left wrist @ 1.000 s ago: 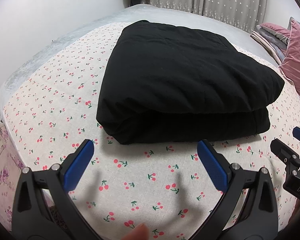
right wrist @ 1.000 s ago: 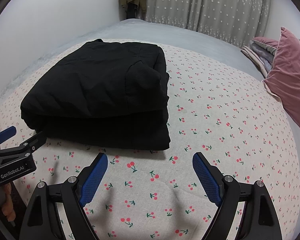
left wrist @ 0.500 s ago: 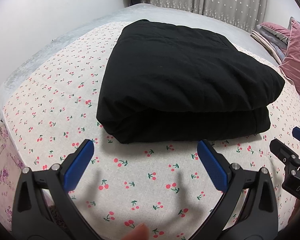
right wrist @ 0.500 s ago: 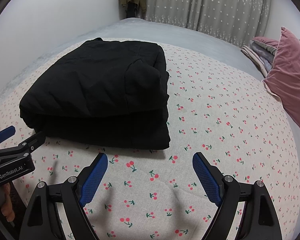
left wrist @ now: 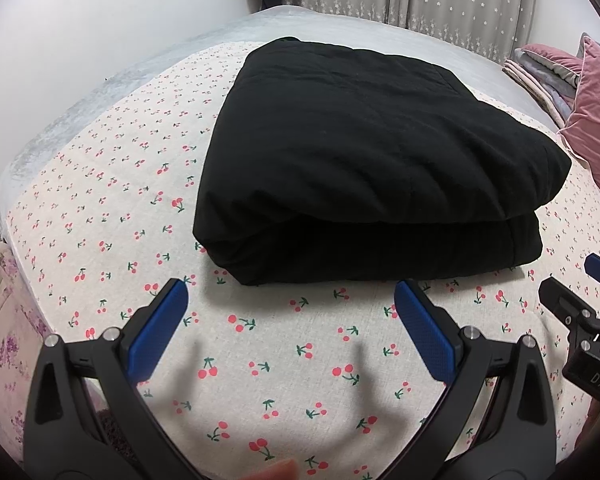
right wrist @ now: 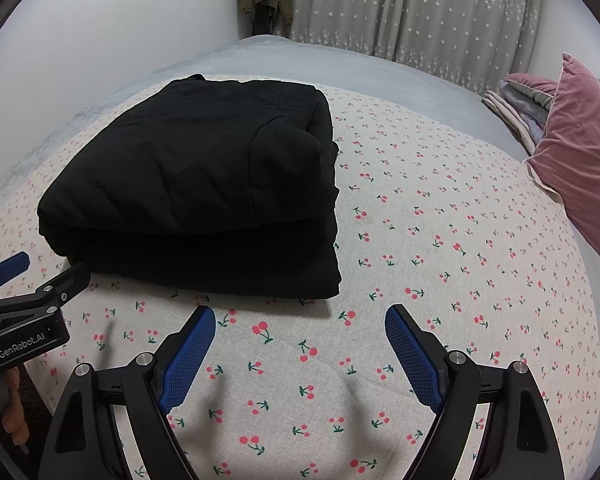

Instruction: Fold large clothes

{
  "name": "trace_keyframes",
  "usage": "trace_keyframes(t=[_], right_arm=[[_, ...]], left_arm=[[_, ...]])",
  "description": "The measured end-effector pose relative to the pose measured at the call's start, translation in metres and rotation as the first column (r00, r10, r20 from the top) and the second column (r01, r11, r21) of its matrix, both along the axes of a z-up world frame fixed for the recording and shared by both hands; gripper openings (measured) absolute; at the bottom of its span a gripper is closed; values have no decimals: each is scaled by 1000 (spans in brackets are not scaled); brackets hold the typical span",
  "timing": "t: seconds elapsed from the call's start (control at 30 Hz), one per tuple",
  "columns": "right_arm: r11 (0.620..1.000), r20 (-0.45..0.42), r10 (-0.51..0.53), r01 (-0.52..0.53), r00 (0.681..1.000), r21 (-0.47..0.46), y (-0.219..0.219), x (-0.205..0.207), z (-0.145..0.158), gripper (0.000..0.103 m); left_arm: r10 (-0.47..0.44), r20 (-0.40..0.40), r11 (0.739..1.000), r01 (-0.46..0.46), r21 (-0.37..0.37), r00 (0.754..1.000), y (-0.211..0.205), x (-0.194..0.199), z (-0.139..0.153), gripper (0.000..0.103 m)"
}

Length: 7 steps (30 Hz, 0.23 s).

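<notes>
Two tools (left tool point(left wrist: 288, 304), right tool point(right wrist: 296, 332)) spread before folded black garment point(left wrist: 364, 160)

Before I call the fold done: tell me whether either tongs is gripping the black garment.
No: left tongs and right tongs are open, short of the folded black garment.

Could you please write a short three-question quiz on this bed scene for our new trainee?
1. True or false: the left gripper is shut on the black garment.
2. The garment lies on: A) a plain grey blanket, B) the cherry-print sheet, C) the pink pillow.
3. Fill in: the right gripper has its jaws ____.

Key: 1 false, both grippers are apart from it and hold nothing; 2 B; 3 open.
</notes>
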State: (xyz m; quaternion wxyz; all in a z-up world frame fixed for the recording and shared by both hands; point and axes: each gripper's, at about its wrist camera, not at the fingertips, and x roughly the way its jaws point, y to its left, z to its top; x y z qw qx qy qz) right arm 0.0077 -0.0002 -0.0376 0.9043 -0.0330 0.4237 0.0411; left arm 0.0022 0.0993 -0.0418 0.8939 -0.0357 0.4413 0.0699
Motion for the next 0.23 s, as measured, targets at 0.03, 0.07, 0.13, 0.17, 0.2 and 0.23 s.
trace_keyframes(t=[0.03, 0.07, 0.13, 0.17, 0.2, 0.23], right_arm=[[1000, -1, 1, -1, 1000, -1, 0, 0, 0, 88], [1000, -1, 3, -3, 1000, -3, 0, 0, -1, 88], [1000, -4, 5, -5, 1000, -7, 0, -1, -3, 88], [1000, -5, 7, -7, 1000, -9, 0, -1, -4, 88], [1000, -6, 8, -8, 1000, -12, 0, -2, -4, 88], [1000, -7, 10, -10, 1000, -14, 0, -2, -5, 88]], left_arm=[[0, 0, 1000, 0, -1, 1000, 0, 0, 0, 102], [0, -1, 1000, 0, -1, 1000, 0, 0, 0, 102], [-1, -2, 1000, 1, -1, 1000, -1, 0, -1, 102], [-2, -2, 1000, 2, 1, 1000, -1, 0, -1, 102], [-4, -1, 1000, 4, 3, 1000, -2, 0, -1, 102], [-8, -2, 1000, 8, 3, 1000, -4, 0, -2, 102]])
